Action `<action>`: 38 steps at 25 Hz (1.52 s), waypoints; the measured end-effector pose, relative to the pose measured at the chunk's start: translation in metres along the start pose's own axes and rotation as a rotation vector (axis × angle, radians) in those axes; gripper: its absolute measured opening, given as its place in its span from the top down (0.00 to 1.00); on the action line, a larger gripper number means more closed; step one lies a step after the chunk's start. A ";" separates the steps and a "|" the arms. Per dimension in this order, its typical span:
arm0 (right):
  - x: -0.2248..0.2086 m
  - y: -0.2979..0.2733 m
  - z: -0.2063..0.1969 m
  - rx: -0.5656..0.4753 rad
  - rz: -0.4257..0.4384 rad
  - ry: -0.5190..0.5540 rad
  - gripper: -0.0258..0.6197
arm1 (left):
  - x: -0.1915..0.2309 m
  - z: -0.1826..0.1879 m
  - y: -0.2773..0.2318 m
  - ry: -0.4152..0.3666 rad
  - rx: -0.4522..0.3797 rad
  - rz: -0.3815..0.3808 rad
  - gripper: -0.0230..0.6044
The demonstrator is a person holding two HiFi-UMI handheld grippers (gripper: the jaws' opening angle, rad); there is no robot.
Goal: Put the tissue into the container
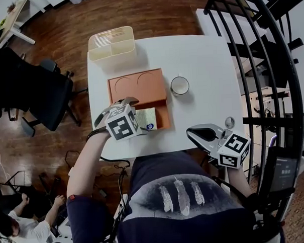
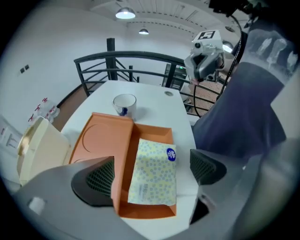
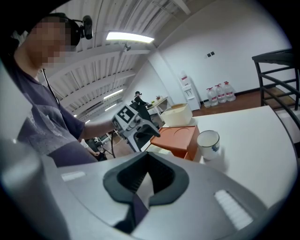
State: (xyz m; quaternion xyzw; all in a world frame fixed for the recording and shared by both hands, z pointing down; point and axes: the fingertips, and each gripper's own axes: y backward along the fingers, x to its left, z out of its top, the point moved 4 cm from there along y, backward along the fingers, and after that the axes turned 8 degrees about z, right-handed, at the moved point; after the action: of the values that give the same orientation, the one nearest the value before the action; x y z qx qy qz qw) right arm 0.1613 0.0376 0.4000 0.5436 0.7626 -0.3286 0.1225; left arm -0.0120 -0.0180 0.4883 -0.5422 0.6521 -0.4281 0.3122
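Note:
The tissue pack (image 1: 148,118), pale yellow with a blue round label, lies flat in the open compartment of the orange container (image 1: 135,86) on the white table (image 1: 204,55). My left gripper (image 1: 113,109) hovers over the container's near end. In the left gripper view its jaws stand wide open on either side of the tissue pack (image 2: 154,159) without touching it, above the orange container (image 2: 101,138). My right gripper (image 1: 203,134) is held off the table's front right corner, close to the person's body. In the right gripper view the right gripper (image 3: 143,187) is shut, and nothing shows between its pads.
A cream slotted basket (image 1: 112,43) stands at the table's far left corner. A white mug (image 1: 179,85) sits just right of the container. Black curved railing (image 1: 270,63) runs along the right. A black office chair (image 1: 45,93) stands left of the table.

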 end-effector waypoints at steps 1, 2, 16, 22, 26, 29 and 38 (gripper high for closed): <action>0.000 0.000 0.001 0.000 0.000 0.001 0.96 | -0.002 0.004 0.013 0.005 -0.040 0.013 0.16; 0.000 0.000 0.002 -0.002 0.001 0.003 0.96 | -0.004 0.008 0.027 0.009 -0.082 0.027 0.16; 0.029 -0.003 0.053 -0.174 0.196 0.048 0.96 | -0.060 0.022 0.168 0.205 -0.778 0.407 0.94; 0.049 -0.018 0.069 -0.175 0.255 0.075 0.96 | -0.077 0.006 0.184 0.402 -0.830 0.369 0.94; 0.058 -0.027 0.074 -0.150 0.245 0.108 0.96 | -0.082 -0.003 0.187 0.433 -0.831 0.393 0.94; 0.066 -0.033 0.074 -0.141 0.234 0.135 0.96 | -0.086 -0.009 0.188 0.431 -0.838 0.394 0.94; 0.093 -0.057 0.067 -0.124 0.191 0.151 0.96 | -0.091 -0.026 0.192 0.364 -0.840 0.327 0.94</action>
State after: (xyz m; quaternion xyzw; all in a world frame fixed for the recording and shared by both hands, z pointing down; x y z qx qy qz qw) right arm 0.0628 0.0538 0.3193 0.6281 0.7335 -0.2256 0.1288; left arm -0.0988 0.0853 0.3221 -0.4278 0.8894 -0.1609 0.0102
